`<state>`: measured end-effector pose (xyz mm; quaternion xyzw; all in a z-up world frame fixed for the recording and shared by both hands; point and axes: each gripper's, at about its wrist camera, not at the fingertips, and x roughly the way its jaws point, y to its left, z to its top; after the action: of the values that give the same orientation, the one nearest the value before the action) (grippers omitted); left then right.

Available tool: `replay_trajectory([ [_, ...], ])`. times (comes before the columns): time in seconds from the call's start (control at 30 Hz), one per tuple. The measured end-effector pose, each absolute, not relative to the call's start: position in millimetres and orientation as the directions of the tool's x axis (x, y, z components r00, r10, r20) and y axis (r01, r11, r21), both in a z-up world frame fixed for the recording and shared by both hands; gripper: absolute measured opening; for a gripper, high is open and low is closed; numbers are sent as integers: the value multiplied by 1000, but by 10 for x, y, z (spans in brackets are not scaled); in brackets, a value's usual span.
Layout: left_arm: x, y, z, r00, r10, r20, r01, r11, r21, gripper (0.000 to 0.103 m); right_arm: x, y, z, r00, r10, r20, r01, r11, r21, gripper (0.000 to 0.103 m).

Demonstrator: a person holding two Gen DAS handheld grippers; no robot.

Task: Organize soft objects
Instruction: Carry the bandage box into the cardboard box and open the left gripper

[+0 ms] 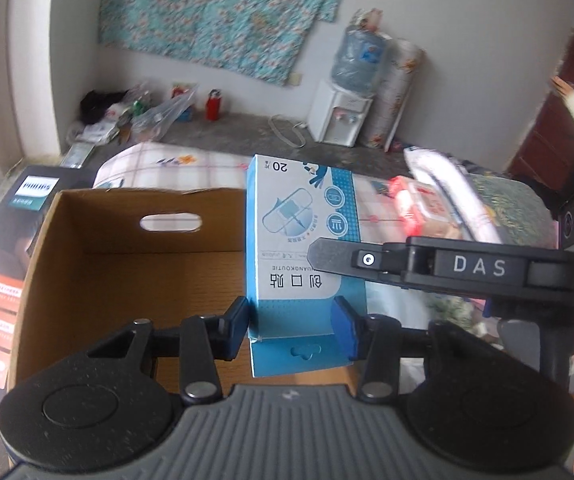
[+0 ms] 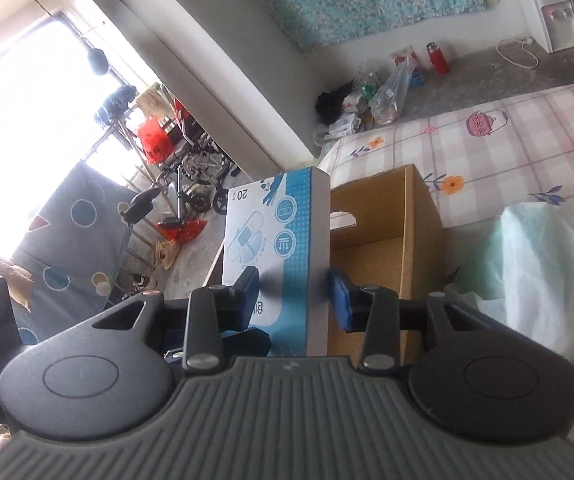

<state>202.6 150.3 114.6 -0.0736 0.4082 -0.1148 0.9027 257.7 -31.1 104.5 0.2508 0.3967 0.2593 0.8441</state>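
A blue and white bandage box (image 1: 301, 240) stands between the fingers of my left gripper (image 1: 293, 328), which is shut on its lower end. The same box (image 2: 279, 248) is also between the fingers of my right gripper (image 2: 293, 300), shut on it from the other side. The right gripper's black finger (image 1: 427, 266) crosses the box in the left wrist view. The box hangs over the right edge of an open, empty cardboard box (image 1: 127, 272), which also shows in the right wrist view (image 2: 387, 248).
A checked sheet (image 2: 507, 148) covers the bed under the cardboard box. A red and white packet (image 1: 419, 204) and a white bag (image 2: 539, 264) lie on it. A black Philips box (image 1: 3, 264) stands left of the cardboard box. A water dispenser (image 1: 339, 116) stands by the wall.
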Motion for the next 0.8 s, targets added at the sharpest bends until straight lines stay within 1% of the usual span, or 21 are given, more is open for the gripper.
replay_trajectory([
  [0.17, 2447, 1687, 866, 582, -249, -774, 99, 966, -237, 45, 3009, -85, 694, 490, 623, -610, -195, 760, 620, 40],
  [0.23, 2574, 1711, 740, 555, -247, -794, 89, 967, -239, 40, 3105, -9, 603, 482, 602, -636, -193, 781, 594, 40],
  [0.27, 2649, 1719, 677, 541, -242, -805, 82, 968, -237, 40, 3182, 8, 540, 479, 591, -649, -193, 792, 579, 40],
  [0.37, 2859, 1711, 472, 501, -210, -840, 67, 977, -204, 40, 3315, 29, 398, 485, 545, -684, -181, 828, 531, 40],
  [0.4, 2912, 1705, 414, 489, -199, -850, 62, 979, -193, 40, 3336, 18, 367, 488, 536, -689, -176, 834, 523, 38],
  [0.47, 2981, 1696, 293, 461, -182, -868, 57, 983, -176, 40, 3372, -33, 321, 488, 551, -677, -181, 823, 539, 38],
  [0.53, 3027, 1693, 216, 438, -169, -883, 45, 985, -166, 41, 3359, -55, 342, 506, 541, -672, -186, 829, 527, 39],
  [0.67, 3147, 1694, 65, 398, -164, -903, 13, 985, -173, 42, 3378, -169, 384, 537, 550, -640, -198, 820, 538, 39],
  [0.8, 3265, 1563, -144, 324, -132, -937, 27, 991, -131, 41, 3372, -326, 445, 559, 565, -607, -201, 803, 561, 39],
])
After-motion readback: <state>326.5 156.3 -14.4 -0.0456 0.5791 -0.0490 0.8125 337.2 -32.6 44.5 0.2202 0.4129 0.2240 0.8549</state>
